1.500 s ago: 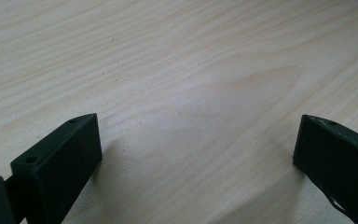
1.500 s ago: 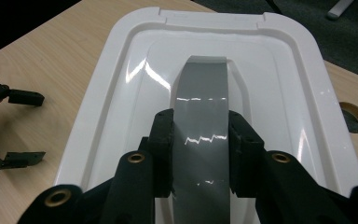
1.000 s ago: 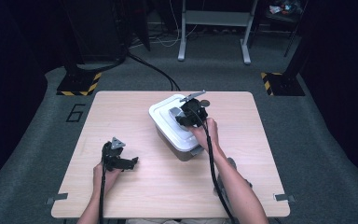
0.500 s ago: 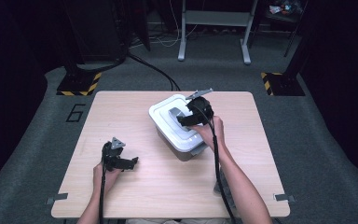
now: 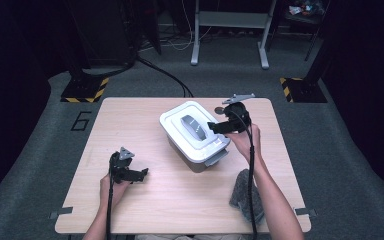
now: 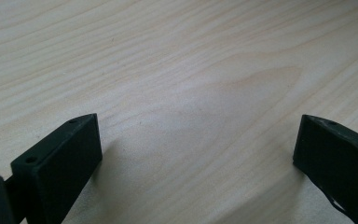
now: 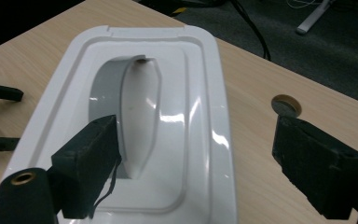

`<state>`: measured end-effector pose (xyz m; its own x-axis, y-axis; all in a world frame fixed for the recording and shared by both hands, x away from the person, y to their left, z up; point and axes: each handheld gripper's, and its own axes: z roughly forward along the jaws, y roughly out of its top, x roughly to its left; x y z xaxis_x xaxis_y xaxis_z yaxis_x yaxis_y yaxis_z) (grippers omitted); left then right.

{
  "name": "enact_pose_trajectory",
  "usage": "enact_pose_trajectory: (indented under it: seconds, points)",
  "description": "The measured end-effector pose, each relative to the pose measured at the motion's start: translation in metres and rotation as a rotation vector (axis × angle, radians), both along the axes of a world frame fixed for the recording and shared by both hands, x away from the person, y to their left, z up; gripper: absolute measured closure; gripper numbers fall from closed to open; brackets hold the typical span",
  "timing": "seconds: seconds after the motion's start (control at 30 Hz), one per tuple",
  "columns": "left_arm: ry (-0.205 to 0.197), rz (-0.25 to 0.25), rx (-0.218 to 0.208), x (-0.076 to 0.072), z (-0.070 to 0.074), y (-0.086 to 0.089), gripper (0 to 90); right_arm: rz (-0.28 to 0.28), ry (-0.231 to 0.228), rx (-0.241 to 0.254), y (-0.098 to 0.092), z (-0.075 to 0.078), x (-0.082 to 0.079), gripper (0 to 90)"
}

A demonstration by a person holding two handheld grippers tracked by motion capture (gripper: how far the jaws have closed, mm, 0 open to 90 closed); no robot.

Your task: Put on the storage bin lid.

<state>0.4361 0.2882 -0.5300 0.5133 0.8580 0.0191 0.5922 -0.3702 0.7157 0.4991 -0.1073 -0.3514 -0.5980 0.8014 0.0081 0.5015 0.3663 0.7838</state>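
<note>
Now my right gripper (image 5: 214,127) just right of white rectangular plastic lidded box (image 5: 194,131) at frame centre, jaws just been opening, wide, nothing between (grey lid handle (image 7: 105,91) ahead). Left gripper (image 5: 141,174) lower left, wide, over pale wooden table (image 6: 177,60).

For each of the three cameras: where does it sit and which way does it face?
High view: above the person's side, looking forward and down on the table; forearms, left gripper, right gripper show.
Left gripper view: on the left gripper, facing bare tabletop between open fingers.
Right gripper view: on the right gripper, facing the white lidded box between open fingers.
Shared: high and right gripper views both show the box.
</note>
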Motion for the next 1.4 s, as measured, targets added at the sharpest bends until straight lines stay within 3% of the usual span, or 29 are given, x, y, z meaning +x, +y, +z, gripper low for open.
enact_pose_trajectory:
  seconds: [0.33, 0.57, 0.93, 1.2, 1.4]
  points:
    - [0.001, -0.001, 0.0, 0.0, 0.0, 0.0, 0.8, -0.067, -0.004, 0.002, -0.051, -0.008, -0.006, 9.8]
    - [-0.001, 0.001, -0.003, 0.0, 0.0, 0.0, 0.8, -0.105, 0.007, -0.013, -0.083, -0.027, -0.012, 6.3]
    - [0.0, 0.003, -0.001, 0.0, 0.0, 0.0, 0.8, -0.155, 0.079, -0.04, -0.122, -0.087, -0.016, 2.4]
    - [0.0, 0.004, 0.001, 0.0, 0.0, 0.0, 0.8, -0.215, 0.144, -0.022, -0.142, -0.137, -0.018, 1.6]
    - [0.0, 0.005, 0.0, 0.0, 0.0, 0.0, 0.8, -0.227, 0.134, -0.032, -0.15, -0.16, -0.02, 1.6]
